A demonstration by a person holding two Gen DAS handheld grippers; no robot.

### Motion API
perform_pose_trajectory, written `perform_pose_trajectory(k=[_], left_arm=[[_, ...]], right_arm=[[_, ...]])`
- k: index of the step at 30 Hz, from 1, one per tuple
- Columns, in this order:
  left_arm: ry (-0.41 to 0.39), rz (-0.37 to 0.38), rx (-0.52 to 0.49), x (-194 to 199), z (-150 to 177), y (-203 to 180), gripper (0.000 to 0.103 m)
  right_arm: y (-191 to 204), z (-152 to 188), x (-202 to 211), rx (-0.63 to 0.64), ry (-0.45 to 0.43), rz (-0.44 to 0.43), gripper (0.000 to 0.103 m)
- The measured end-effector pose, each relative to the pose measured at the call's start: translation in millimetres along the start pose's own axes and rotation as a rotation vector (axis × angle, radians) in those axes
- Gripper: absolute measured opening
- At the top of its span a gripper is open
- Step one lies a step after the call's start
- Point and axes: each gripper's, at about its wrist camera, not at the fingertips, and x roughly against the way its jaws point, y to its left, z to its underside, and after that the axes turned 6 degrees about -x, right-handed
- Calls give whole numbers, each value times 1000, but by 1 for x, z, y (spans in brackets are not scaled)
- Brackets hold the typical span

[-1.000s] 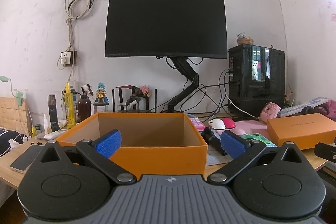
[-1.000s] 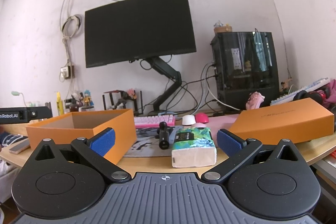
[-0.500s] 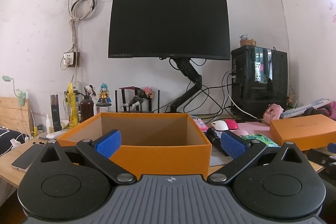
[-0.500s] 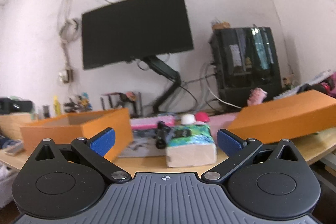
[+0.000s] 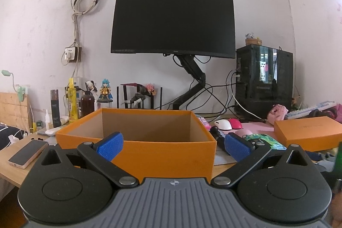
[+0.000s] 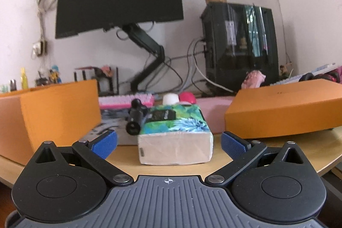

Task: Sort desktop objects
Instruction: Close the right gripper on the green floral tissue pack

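Note:
An open orange box (image 5: pixel 171 155) stands on the desk right in front of my left gripper (image 5: pixel 173 145), which is open and empty. The box also shows at the left of the right wrist view (image 6: pixel 55 112). My right gripper (image 6: pixel 168 142) is open and empty, close to a tissue pack (image 6: pixel 175 134) with a green and blue floral top that lies between its fingers' line. A black cylindrical tool (image 6: pixel 135 119) lies just left of the pack. The pack shows partly in the left wrist view (image 5: pixel 263 140).
An orange box lid (image 6: pixel 284 108) lies at the right. Behind are a pink keyboard (image 6: pixel 126 100), white mouse (image 5: pixel 223 124), pink mouse (image 5: pixel 235 123), monitor (image 5: pixel 173 22) on an arm and a PC case (image 5: pixel 264 80). A phone (image 5: pixel 27 153), bottles and figurines sit at the left.
My right gripper has moved forward and lower towards the tissue pack, which now looks much larger. My left gripper has shifted slightly; the orange box stays in front of it.

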Motion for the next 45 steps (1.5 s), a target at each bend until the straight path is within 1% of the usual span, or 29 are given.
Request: perform_pose_trajectory(k=[5, 12, 24, 27, 28, 30, 34, 37, 39, 41, 45], left_arm=[[4, -6, 5, -2, 1, 3, 103], [12, -11, 14, -5, 4, 3, 103], [7, -14, 18, -3, 4, 0, 103], [6, -13, 20, -2, 4, -1, 103], [5, -10, 21, -2, 4, 0, 103], [1, 13, 16, -5, 5, 16, 103], [2, 17, 15, -5, 6, 15, 103], [-1, 14, 12, -5, 6, 13, 103], [-16, 0, 2, -9, 2, 3, 103], [-18, -3, 9, -11, 2, 2, 103], [-16, 2, 9, -17, 3, -4, 103]], right_arm=[[1, -1, -30, 40, 50, 23, 103], [6, -3, -55, 78, 110, 49, 103], [5, -2, -82, 53, 172, 70, 103], [3, -5, -88, 42, 203, 70, 103], [3, -6, -89, 44, 212, 69, 103], [1, -8, -91, 40, 230, 66, 103], [0, -13, -97, 19, 270, 68, 103], [1, -19, -100, 33, 286, 80, 103], [2, -23, -103, 50, 308, 82, 103], [3, -28, -107, 62, 332, 82, 103], [5, -34, -116, 78, 362, 90, 103]])
